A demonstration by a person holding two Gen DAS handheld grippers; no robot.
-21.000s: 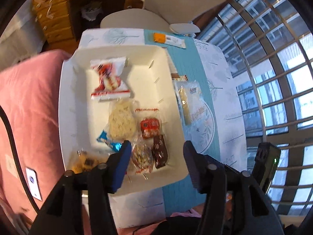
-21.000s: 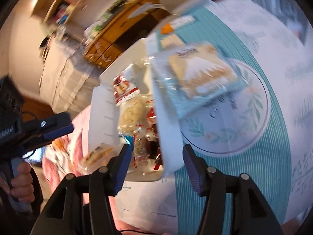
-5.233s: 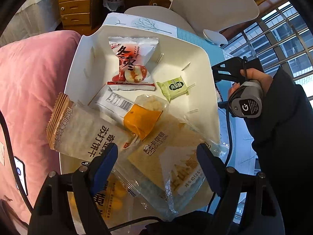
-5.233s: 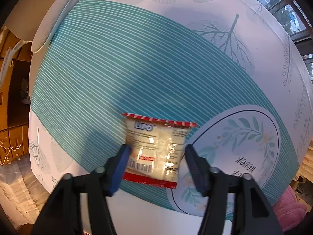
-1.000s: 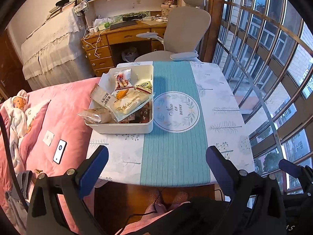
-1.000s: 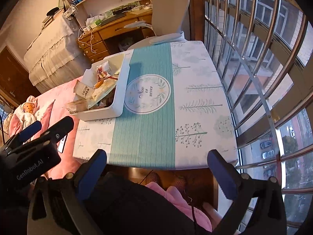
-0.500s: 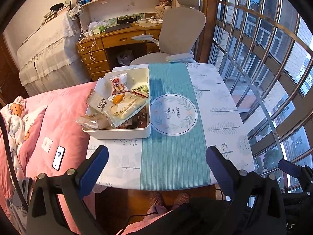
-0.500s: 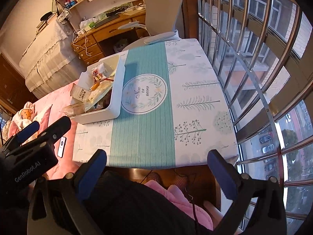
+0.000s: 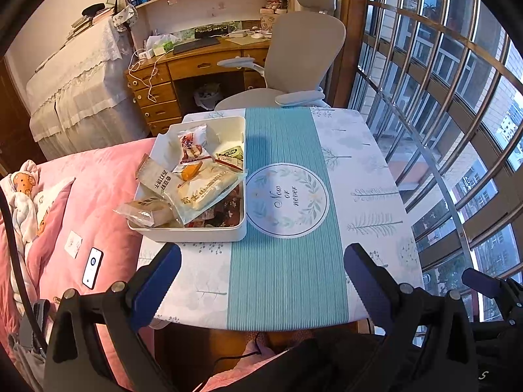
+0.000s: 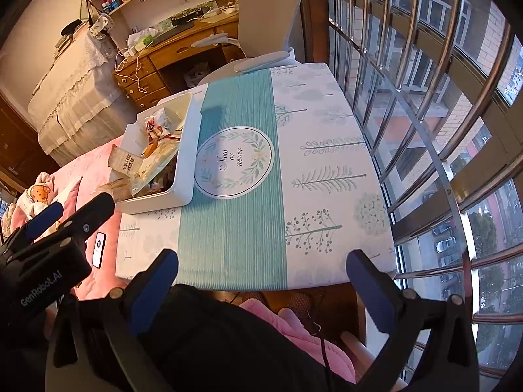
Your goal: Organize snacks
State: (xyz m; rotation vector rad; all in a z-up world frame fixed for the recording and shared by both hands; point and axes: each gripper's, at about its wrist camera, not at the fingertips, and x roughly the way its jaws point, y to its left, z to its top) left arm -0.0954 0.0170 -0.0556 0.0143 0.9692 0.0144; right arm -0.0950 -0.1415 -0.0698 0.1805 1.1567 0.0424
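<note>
Visibly, "Now or never" marks the cloth roundel (image 9: 286,199); "GenRobot.AI" marks the left tongs (image 10: 45,225).

Both tongs, right tongs (image 10: 261,277) too, gape wide, empty; the snack box (image 9: 196,232) sits at eleven o'clock on the bench (image 9: 369,176), well beyond.

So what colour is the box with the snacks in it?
White. The box shows best in the left wrist view.

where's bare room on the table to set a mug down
Free: the tablecloth right of the round "Now or never" print toward the window, and the teal stripe at the near edge. Crowded: the white bin at the left, heaped with snack packets, some overhanging its rim.
</note>
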